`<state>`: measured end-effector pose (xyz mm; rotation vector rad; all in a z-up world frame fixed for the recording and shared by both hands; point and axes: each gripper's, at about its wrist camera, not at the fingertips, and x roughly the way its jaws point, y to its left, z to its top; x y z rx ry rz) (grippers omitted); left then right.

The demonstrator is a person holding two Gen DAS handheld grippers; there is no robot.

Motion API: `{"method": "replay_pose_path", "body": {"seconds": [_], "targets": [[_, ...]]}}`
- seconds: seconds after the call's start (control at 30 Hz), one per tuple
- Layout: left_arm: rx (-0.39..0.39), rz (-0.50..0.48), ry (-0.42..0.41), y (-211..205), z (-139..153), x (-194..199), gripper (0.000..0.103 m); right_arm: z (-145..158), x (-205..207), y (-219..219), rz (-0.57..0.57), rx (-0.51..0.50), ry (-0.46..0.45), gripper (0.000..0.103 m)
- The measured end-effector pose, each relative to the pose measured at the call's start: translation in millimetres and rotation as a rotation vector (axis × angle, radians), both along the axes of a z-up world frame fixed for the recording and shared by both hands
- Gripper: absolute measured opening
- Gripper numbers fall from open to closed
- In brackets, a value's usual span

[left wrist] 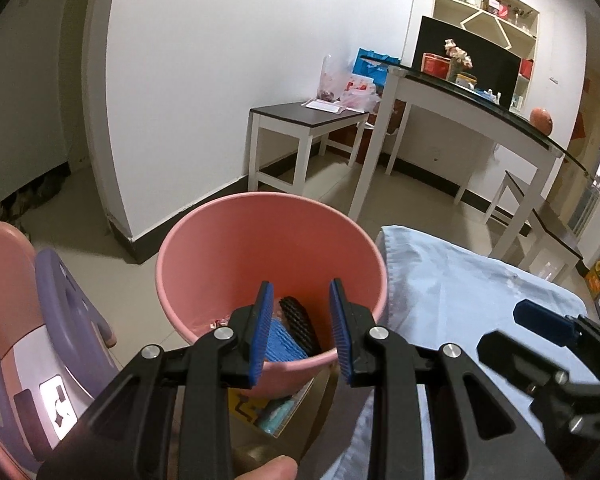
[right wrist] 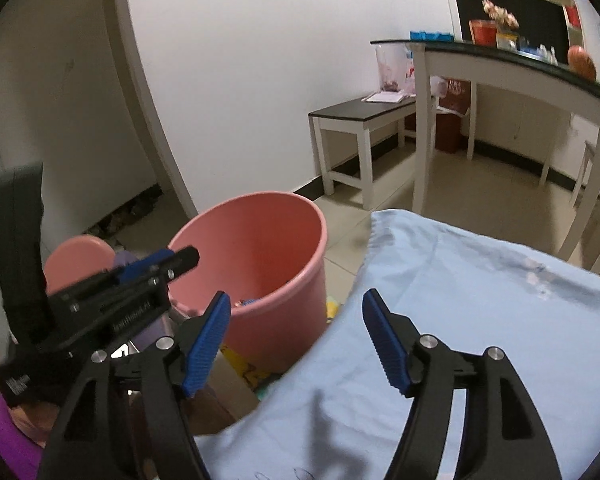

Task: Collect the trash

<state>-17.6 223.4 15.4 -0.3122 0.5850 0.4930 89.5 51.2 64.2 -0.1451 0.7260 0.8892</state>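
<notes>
A pink bin point(left wrist: 260, 240) stands on the floor beside a surface covered in light blue cloth point(left wrist: 460, 288). Inside it lie a blue ridged piece point(left wrist: 282, 340), a black ridged piece point(left wrist: 300, 320) and a small wrapper. My left gripper point(left wrist: 300, 320) hangs over the bin's near rim, open, with nothing between its blue pads. In the right wrist view the pink bin point(right wrist: 260, 248) is at centre left. My right gripper point(right wrist: 296, 308) is open and empty above the edge of the blue cloth point(right wrist: 460, 320). The left gripper point(right wrist: 160, 268) shows at its left.
A pink and purple child's chair point(left wrist: 40, 300) stands left of the bin. A box with yellow and teal items point(left wrist: 268, 412) sits under the bin's near side. Behind are a white bench point(left wrist: 304, 120) and a glass-topped white table point(left wrist: 460, 96) by the wall.
</notes>
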Motion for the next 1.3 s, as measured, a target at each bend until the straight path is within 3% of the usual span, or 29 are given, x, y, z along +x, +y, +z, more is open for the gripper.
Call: {"method": "replay_pose_path", "body": {"seconds": [0.73, 1.3], "targets": [[0.063, -0.018, -0.004, -55, 23, -20, 0.029, 16, -24, -45, -0.053, 0.031, -0.070, 0.069], [0.087, -0.013, -0.010, -65, 30, -24, 0.029, 21, -33, -56, -0.069, 0.037, -0.090, 0.070]]}}
